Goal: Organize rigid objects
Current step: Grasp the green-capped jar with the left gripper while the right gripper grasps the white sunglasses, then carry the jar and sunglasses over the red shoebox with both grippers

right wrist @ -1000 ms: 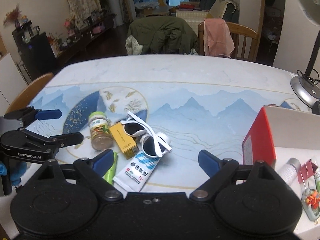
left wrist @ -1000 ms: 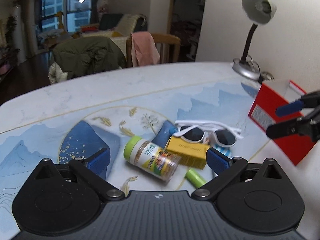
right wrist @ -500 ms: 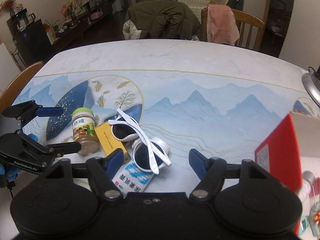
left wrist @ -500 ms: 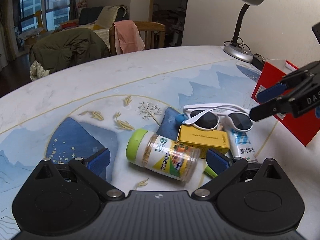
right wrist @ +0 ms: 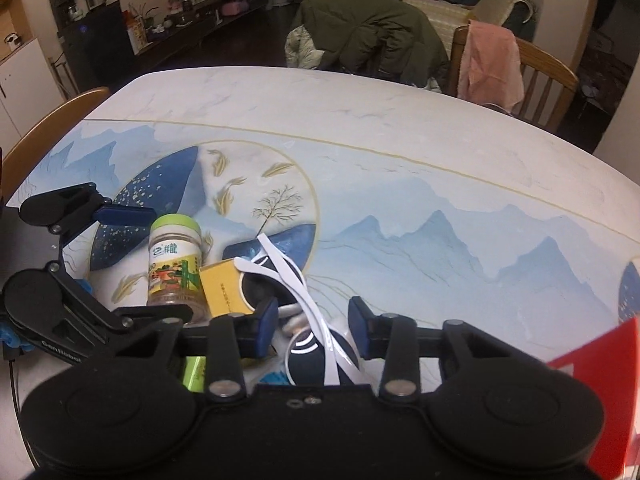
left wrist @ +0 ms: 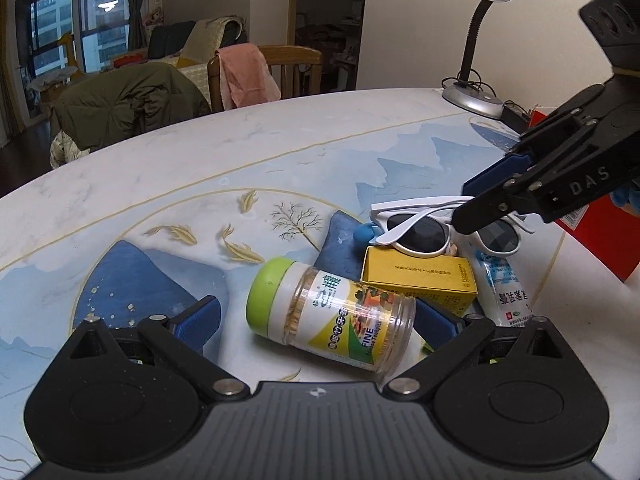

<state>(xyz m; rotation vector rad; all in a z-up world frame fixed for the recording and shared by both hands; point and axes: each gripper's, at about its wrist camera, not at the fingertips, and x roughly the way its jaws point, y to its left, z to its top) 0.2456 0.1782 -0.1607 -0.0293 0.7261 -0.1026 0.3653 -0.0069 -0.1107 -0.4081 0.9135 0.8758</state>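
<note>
A clear jar with a green lid lies on its side between the fingers of my open left gripper; the jar also shows in the right wrist view. White sunglasses rest on a yellow box, beside a white tube. My right gripper is open with a finger on each side of the sunglasses, and it shows in the left wrist view. My left gripper also shows in the right wrist view.
A red box stands at the right of the table, its edge also in the right wrist view. A desk lamp stands at the back right. A green cylinder lies near the tube. Chairs with a jacket are beyond the table.
My right gripper has come down over the sunglasses and its fingers have narrowed around them. My left gripper has moved closer, so the jar now lies between its fingers.
</note>
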